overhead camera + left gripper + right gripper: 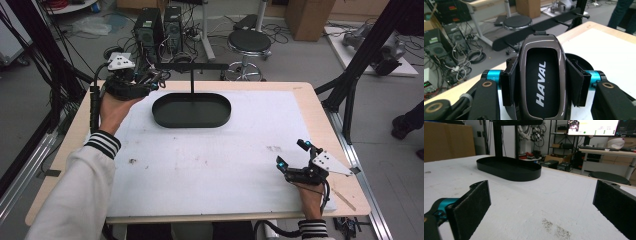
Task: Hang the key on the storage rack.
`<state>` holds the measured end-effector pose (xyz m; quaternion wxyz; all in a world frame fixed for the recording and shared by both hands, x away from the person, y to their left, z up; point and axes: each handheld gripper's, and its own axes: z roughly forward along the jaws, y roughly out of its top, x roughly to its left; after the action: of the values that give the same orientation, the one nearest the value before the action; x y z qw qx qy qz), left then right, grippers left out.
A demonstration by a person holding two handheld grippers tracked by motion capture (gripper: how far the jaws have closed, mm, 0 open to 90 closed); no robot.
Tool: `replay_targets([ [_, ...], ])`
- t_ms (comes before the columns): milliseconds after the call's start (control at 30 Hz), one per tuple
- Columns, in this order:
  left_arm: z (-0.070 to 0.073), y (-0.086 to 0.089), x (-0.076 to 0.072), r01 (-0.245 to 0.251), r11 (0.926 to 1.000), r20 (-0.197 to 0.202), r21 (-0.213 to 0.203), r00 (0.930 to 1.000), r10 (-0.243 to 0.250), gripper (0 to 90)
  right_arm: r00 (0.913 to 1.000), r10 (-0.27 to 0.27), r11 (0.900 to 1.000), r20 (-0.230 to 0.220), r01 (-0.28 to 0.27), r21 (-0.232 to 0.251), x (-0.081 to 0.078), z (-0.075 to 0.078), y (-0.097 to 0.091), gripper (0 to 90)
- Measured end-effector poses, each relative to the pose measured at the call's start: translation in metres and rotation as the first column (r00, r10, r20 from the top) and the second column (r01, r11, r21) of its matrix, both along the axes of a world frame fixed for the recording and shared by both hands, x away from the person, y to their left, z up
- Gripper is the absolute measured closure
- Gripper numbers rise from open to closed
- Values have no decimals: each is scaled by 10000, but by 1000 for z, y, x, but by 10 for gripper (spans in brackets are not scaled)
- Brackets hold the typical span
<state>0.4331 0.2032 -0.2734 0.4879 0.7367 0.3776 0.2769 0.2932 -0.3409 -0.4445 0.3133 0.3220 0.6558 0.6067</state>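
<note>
Presently, item by item, largest first.

Worktop (200, 170): a pale board under a white mat, carrying everything below.

Tray (191, 110): a black oval dish with a low wall, near the worktop's far edge, left of centre. A thin post rose from its back and bore a flat crossbar (191, 66), making it a small hanging stand. The tray's floor looked bare, and nothing could be seen hanging from the bar.

Left gripper (152, 81): held off the table at the far left corner, just left of the tray. Its jaws were clamped on the flanks of the key fob.

Right gripper (292, 154): low over the near right corner, well apart from the tray, jaws wide with nothing between them.

Key fob (540, 82): a dark glossy car key marked HAVAL, held lengthwise between the left gripper's pads (509, 85), its strap loop pointing away from the hand.

Step judged in hand: carrying the fob to the stand. The next move would call for bringing it over the tray's rim and releasing it squarely inside, or else hooking its loop on the bar.
</note>
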Motion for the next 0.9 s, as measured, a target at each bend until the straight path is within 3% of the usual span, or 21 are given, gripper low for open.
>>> replay_targets([
  [267, 5, 1, 7, -248, 9997, -92, 42, 9996, 249, 486, 10000, -35, 10000, 21, 35, 21, 0, -2, 0, 4],
  [667, 12, -5, 20, -631, 9961, 134, 613, 9980, 624, 486, 10000, -50, 9999, 35, 49, 145, 0, -5, -2, 4],
  [900, 14, -6, 27, -774, 9945, 140, 701, 9970, 766, 486, 10000, -35, 9998, 83, 33, 210, 0, -5, -2, 4],
])
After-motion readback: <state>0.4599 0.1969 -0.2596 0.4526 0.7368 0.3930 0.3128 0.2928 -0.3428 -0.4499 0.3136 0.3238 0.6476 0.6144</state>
